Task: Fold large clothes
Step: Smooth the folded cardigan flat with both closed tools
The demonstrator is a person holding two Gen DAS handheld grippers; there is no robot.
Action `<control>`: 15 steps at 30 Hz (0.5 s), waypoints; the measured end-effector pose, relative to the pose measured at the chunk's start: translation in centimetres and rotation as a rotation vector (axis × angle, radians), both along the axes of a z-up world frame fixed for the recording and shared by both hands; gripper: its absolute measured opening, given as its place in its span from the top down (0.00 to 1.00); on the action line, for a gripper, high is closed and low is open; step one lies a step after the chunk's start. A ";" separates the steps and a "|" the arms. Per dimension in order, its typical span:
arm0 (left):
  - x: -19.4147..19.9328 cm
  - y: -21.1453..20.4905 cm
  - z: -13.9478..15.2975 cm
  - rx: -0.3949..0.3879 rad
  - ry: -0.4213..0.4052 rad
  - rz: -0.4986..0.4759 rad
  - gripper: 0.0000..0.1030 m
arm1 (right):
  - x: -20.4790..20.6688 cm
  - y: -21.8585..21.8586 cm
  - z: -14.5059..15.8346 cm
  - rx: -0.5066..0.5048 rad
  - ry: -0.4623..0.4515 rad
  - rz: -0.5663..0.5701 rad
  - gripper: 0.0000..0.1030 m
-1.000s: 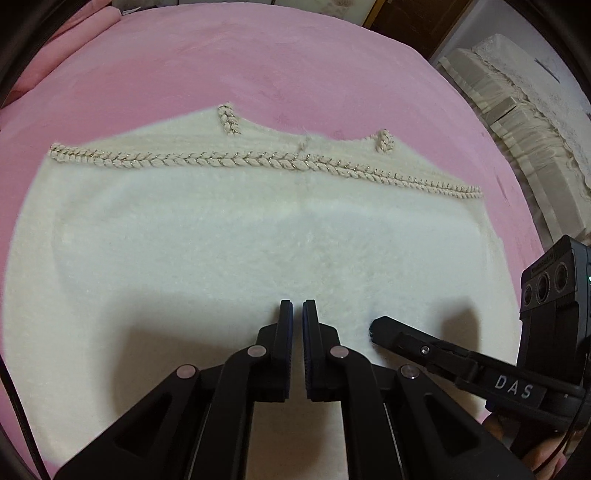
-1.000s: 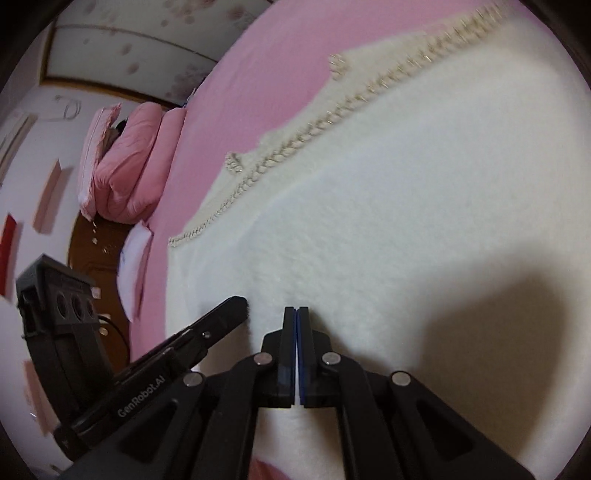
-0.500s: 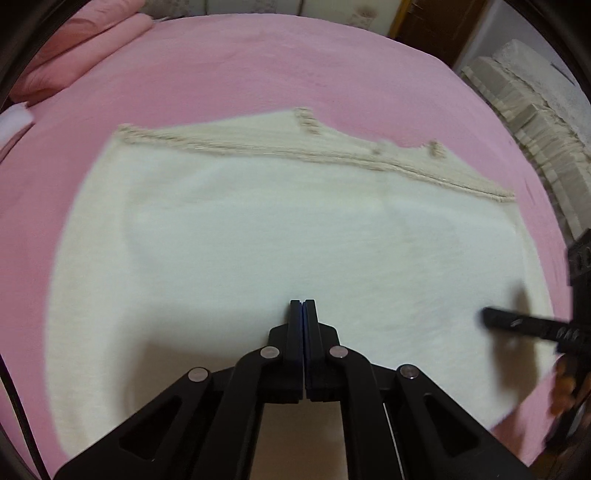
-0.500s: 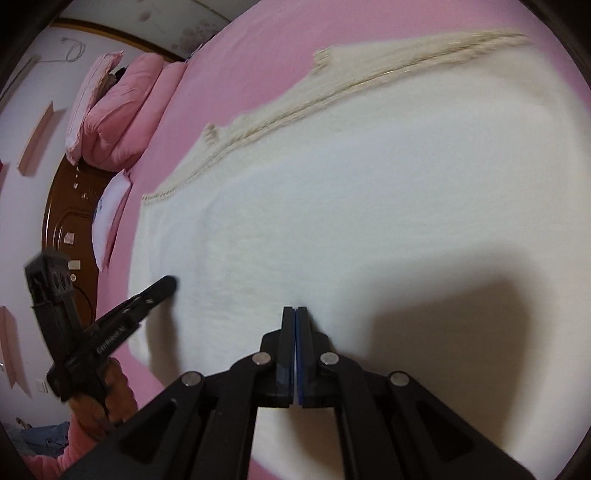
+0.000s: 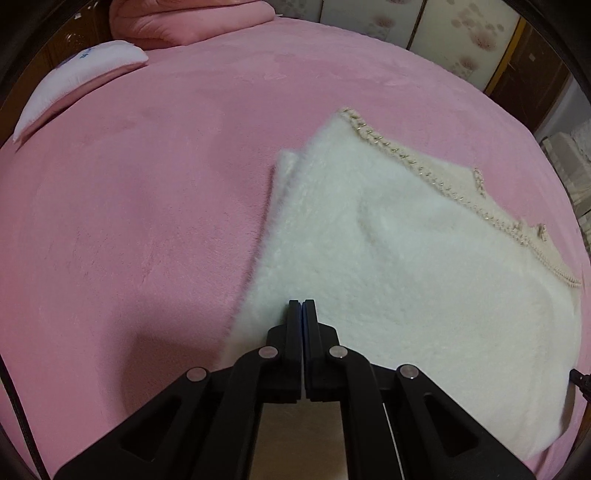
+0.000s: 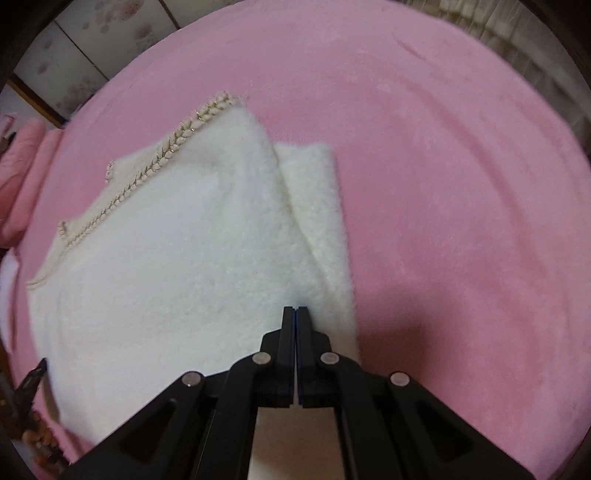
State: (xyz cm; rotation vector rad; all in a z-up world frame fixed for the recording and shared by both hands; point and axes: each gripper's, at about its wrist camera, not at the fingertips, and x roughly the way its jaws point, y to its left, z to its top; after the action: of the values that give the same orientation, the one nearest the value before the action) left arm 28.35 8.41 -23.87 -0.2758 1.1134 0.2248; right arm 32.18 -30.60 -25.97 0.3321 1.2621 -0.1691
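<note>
A fluffy white garment [image 5: 406, 258] with a beaded braid trim [image 5: 413, 162] lies folded flat on the pink bed. It also shows in the right wrist view [image 6: 177, 258], with its trim [image 6: 162, 158] and a folded-under layer [image 6: 317, 199] along its right edge. My left gripper [image 5: 302, 303] is shut and empty over the garment's near left edge. My right gripper [image 6: 296, 309] is shut and empty over its near right edge.
The pink bed cover [image 5: 129, 221] spreads wide to the left of the garment, and also to its right in the right wrist view [image 6: 461, 184]. A small pale pillow [image 5: 77, 81] and pink bedding [image 5: 184, 22] lie at the far left. Patterned panels [image 5: 424, 29] stand behind.
Both grippers have moved apart from the garment's middle toward its opposite side edges, left one leftward, right one rightward. The left gripper closed fully. The garment has not moved.
</note>
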 end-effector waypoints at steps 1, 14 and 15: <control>-0.3 -0.7 0.3 -0.026 -0.005 -0.008 0.99 | -0.3 1.3 0.8 -0.009 -0.035 0.007 1.00; -6.1 -14.2 -1.6 -0.357 0.096 -0.303 0.99 | -5.5 17.3 -2.7 0.626 0.016 0.231 1.00; -6.2 -13.7 -1.8 -0.362 0.098 -0.295 0.99 | -5.4 16.7 -3.0 0.627 0.026 0.204 1.00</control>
State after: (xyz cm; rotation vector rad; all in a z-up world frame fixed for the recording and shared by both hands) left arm 22.13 -5.29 -25.67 -0.4194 1.2750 -0.2310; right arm 26.73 -13.92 -28.93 0.7342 1.3465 0.4084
